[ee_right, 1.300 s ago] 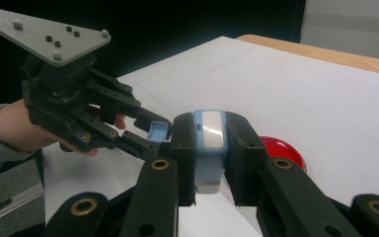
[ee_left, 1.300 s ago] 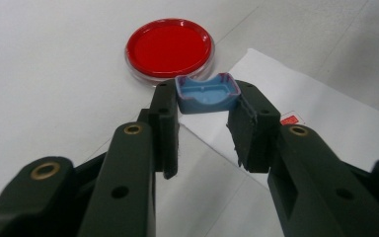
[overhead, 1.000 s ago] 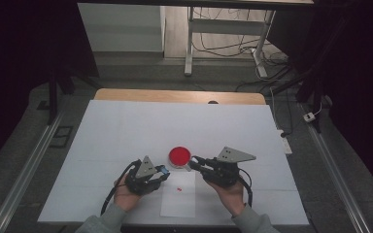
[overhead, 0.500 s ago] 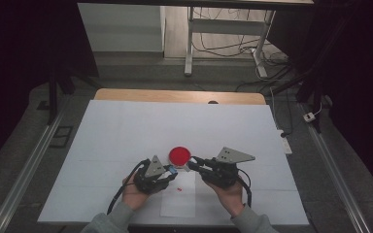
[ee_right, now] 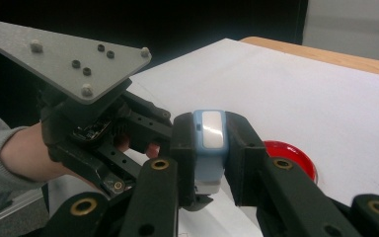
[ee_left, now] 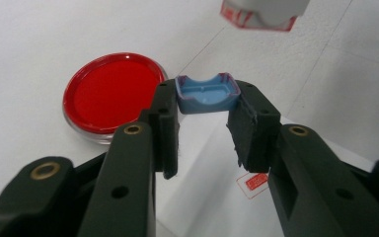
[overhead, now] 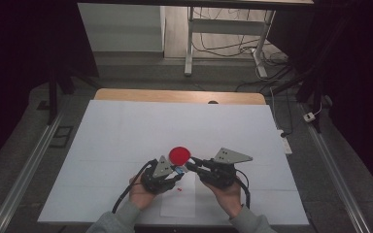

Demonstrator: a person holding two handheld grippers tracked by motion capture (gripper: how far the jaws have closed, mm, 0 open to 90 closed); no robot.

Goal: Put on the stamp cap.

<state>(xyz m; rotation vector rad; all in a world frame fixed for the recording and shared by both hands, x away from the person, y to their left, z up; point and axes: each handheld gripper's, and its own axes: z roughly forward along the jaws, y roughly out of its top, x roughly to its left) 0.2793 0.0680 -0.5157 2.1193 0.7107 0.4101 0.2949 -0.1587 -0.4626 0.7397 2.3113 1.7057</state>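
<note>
Jaws closed on blue cap, left gripper nearer stamp, seemingly.

Black two-jaw left gripper and right gripper (brass screws), grey sleeves

Lit evenly from above on the white table, with dark, murky surroundings at both sides in the high view. Soft and slightly grainy throughout. Glossy glare along the red dish rim beyond the jaws; nearest jaw parts blurred, faint shadows beneath them.
</note>
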